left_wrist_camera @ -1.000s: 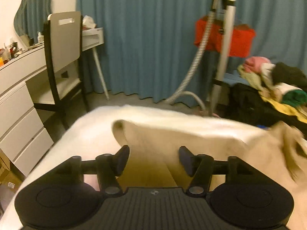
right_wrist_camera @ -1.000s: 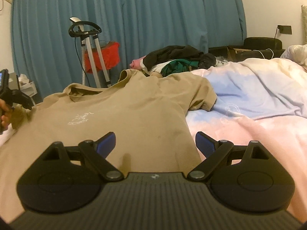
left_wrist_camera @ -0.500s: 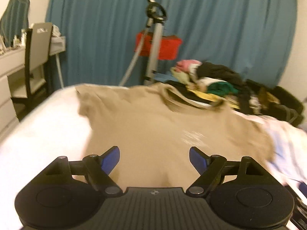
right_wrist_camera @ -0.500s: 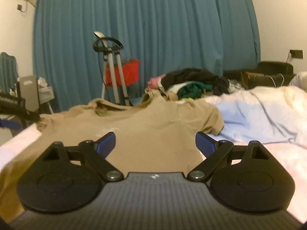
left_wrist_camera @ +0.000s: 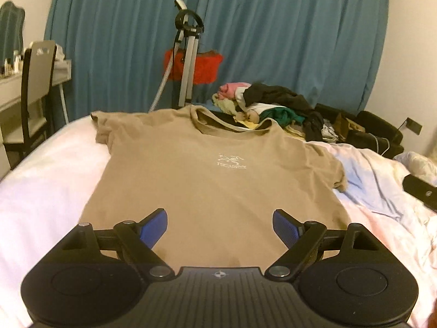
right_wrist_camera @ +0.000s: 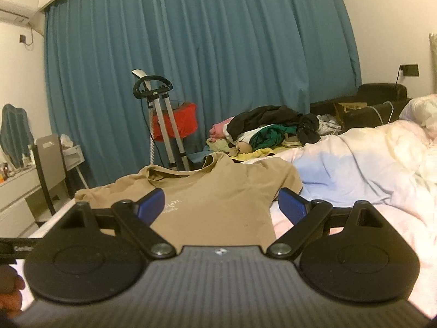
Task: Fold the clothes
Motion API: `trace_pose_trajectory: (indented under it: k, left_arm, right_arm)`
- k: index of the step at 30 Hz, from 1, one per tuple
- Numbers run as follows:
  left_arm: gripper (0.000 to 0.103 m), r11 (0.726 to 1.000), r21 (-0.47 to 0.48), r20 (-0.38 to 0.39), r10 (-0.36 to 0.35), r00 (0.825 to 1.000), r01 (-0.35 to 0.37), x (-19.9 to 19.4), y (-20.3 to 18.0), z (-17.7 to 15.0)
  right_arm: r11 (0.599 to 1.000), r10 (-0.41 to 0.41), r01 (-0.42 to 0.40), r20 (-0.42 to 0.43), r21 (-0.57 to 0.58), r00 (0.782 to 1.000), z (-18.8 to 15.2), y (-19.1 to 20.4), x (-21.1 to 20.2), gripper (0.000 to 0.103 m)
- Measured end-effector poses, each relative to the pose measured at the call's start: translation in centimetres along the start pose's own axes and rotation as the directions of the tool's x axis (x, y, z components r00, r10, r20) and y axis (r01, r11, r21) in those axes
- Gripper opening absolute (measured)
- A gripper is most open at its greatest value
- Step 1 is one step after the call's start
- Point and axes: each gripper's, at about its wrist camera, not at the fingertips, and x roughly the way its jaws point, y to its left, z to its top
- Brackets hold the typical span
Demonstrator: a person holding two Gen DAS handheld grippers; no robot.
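Left claw (left_wrist_camera: 220,225), jaws opening and empty, has released the T-shirt (left_wrist_camera: 213,180) flat across the bed's (left_wrist_camera: 41,191) end; right claw (right_wrist_camera: 221,205) wide, empty; folding can begin.

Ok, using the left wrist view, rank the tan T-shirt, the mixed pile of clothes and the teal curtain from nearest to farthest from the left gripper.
1. Tan T-shirt: spread flat on the bed, directly beneath and ahead of the left gripper.
2. Mixed pile of clothes: beyond the shirt's collar, to the right.
3. Teal curtain: across the back wall.

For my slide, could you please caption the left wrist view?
Tan T-shirt spread flat on the bed, left gripper opening above its hem.
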Motion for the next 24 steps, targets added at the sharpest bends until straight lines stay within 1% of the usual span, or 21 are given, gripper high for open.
trace_pose_trajectory:
  k: [2,5,6,9,12,16,19,21,23,24]
  left_arm:
    - [0.087,1.0,0.014,0.014,-0.001,1.0,0.001,-0.1,-0.1,0.1]
    - [0.088,0.999,0.026,0.027,-0.029,0.999,0.028,-0.3,-0.1,0.1]
    - [0.089,0.999,0.03,0.032,-0.041,0.999,0.04,-0.4,-0.2,0.2]
    - [0.09,0.998,0.039,0.04,-0.045,0.998,0.044,-0.6,-0.3,0.3]
    - [0.091,0.998,0.025,0.045,-0.05,0.998,0.049,-0.8,0.2,0.3]
    - [0.093,0.999,0.015,0.045,-0.042,0.998,0.041,-1.2,1.0,0.2]
    - [0.096,0.999,-0.006,0.041,-0.035,0.999,0.035,-1.5,1.5,0.0]
    - [0.097,0.999,-0.027,0.037,-0.029,0.999,0.03,-1.6,1.8,0.0]
    - [0.097,0.998,-0.052,0.032,-0.022,0.999,0.024,-1.5,2.0,0.0]
    - [0.097,0.998,-0.064,0.028,-0.021,0.999,0.022,-1.4,2.0,0.0]
  right_arm:
    - [1.0,-0.01,0.01,0.0,-0.026,1.0,-0.2,0.7,-0.1,0.091]
    - [0.999,-0.02,0.02,-0.005,-0.039,1.0,-0.4,1.1,0.0,0.091]
    - [0.999,-0.024,0.024,-0.009,-0.03,1.0,-0.4,1.1,0.2,0.091]
    - [0.999,-0.045,0.045,-0.021,0.004,0.999,-0.3,1.0,0.7,0.091]
    - [0.998,-0.052,0.053,-0.027,0.035,0.998,0.0,0.9,1.5,0.091]
    - [0.997,-0.034,0.035,-0.023,0.066,0.999,0.3,0.5,3.2,0.091]
    - [0.991,-0.021,0.026,-0.039,0.13,0.999,-0.2,-1.2,5.1,0.091]
    - [0.98,-0.014,0.026,-0.061,0.199,0.998,-0.6,-2.8,6.5,0.091]
    - [0.948,0.0,0.03,-0.095,0.317,0.995,-1.3,-5.2,8.4,0.091]
    - [0.922,0.009,0.034,-0.109,0.386,0.994,-1.7,-6.6,9.5,0.091]
